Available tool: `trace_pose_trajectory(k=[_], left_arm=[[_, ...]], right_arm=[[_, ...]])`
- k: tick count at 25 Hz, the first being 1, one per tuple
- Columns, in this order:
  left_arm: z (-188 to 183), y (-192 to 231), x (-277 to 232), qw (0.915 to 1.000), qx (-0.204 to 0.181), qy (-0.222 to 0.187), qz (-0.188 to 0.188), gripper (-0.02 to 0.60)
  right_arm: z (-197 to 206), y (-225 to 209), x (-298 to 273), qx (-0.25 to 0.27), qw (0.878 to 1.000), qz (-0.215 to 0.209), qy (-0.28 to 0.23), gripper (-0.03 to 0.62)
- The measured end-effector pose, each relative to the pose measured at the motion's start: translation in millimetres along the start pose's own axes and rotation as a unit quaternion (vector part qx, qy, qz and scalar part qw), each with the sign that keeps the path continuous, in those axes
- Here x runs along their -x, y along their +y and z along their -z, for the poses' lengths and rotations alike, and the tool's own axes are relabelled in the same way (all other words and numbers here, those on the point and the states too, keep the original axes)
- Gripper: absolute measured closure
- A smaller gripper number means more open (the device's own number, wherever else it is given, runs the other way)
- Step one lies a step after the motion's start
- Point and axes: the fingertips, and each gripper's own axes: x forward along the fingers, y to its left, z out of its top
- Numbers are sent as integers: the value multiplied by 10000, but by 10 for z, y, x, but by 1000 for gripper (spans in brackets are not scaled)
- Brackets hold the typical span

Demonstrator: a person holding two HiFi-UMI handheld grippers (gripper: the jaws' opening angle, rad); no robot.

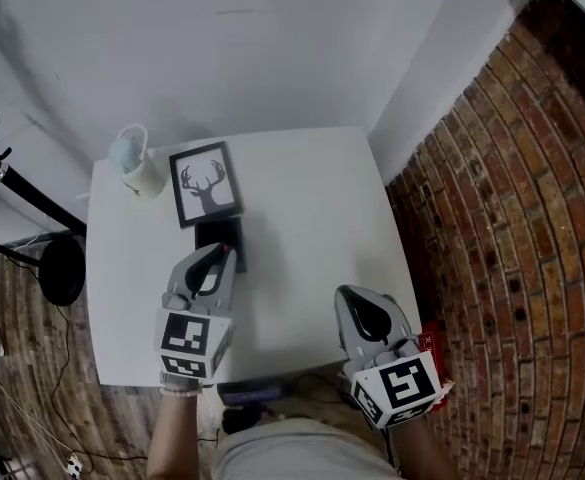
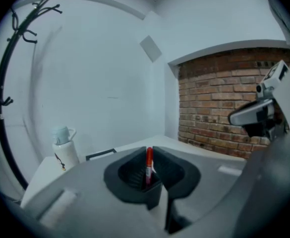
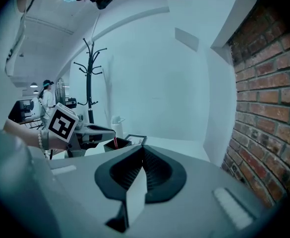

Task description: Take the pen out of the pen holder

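Observation:
A red pen [image 2: 148,165] stands upright in a black square pen holder [image 1: 219,234] on the white table [image 1: 312,208]. My left gripper [image 1: 223,254] reaches over the holder's near edge, its jaws shut on the pen's upper part. In the right gripper view the pen [image 3: 115,142] rises from the holder [image 3: 120,145] at the left gripper's [image 3: 111,133] tip. My right gripper [image 1: 346,295] hovers over the table's front right, apart from the holder. Its jaws meet at the tips with nothing between them.
A framed deer picture [image 1: 206,183] lies just behind the holder. A white flask with a pale blue lid [image 1: 135,164] stands at the back left corner. A brick wall [image 1: 512,228] runs along the right and a black coat rack [image 1: 12,183] stands left.

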Motion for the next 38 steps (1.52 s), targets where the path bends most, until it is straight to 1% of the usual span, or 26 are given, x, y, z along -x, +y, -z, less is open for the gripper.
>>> trace_pose_trajectory(k=[9, 19, 29, 38], left_arm=[[-210, 17, 144, 9997, -75, -169, -188, 554], [-532, -41, 398, 9983, -78, -491, -305, 552], [-770, -12, 706, 9953, -191, -716, -621, 552], [-810, 84, 1014, 9918, -231, -754, -1003, 552]], right_arm=[[-174, 24, 20, 119, 9997, -152, -151, 591], [-352, 105, 40, 257, 9982, -386, -378, 591], [-499, 207, 44, 383, 9956, -655, -550, 591], [-628, 414, -66, 471, 9910, -1035, -702, 591]])
